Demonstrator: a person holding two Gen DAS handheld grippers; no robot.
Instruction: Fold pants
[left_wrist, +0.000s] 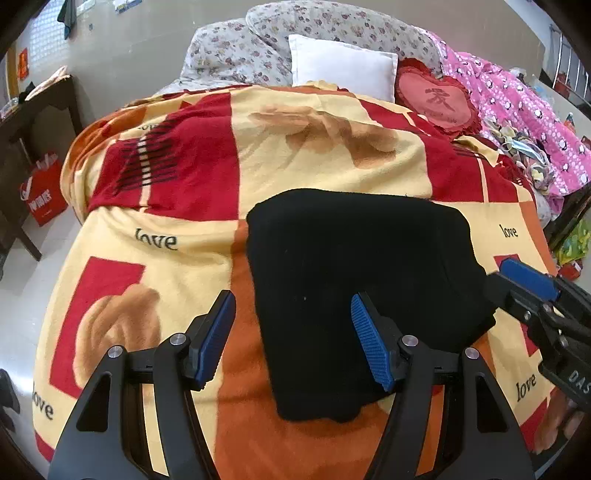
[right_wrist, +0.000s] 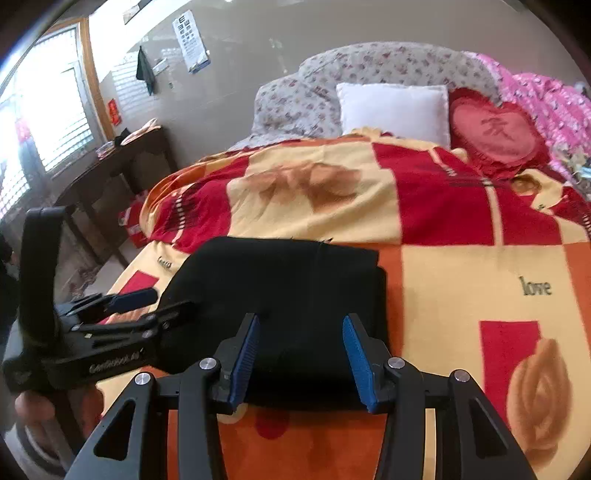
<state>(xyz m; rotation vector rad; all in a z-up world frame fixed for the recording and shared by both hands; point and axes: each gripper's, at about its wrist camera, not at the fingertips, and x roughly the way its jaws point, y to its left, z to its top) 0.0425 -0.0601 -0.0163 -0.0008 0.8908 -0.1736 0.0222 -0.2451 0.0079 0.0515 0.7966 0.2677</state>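
The black pants (left_wrist: 354, 280) lie folded into a compact block on the patterned blanket (left_wrist: 192, 258); they also show in the right wrist view (right_wrist: 280, 291). My left gripper (left_wrist: 293, 341) is open and empty, held just above the pants' near left edge. My right gripper (right_wrist: 301, 363) is open and empty above the pants' near edge. The right gripper also shows at the right of the left wrist view (left_wrist: 532, 291), beside the pants' right edge. The left gripper shows at the left of the right wrist view (right_wrist: 147, 302), at the pants' left edge.
A white pillow (left_wrist: 341, 66), a red heart cushion (left_wrist: 439, 99), floral bedding (left_wrist: 240, 51) and a pink quilt (left_wrist: 517, 110) lie at the bed's head. A dark wooden table (right_wrist: 107, 166) and a red bag (left_wrist: 42, 192) stand left of the bed.
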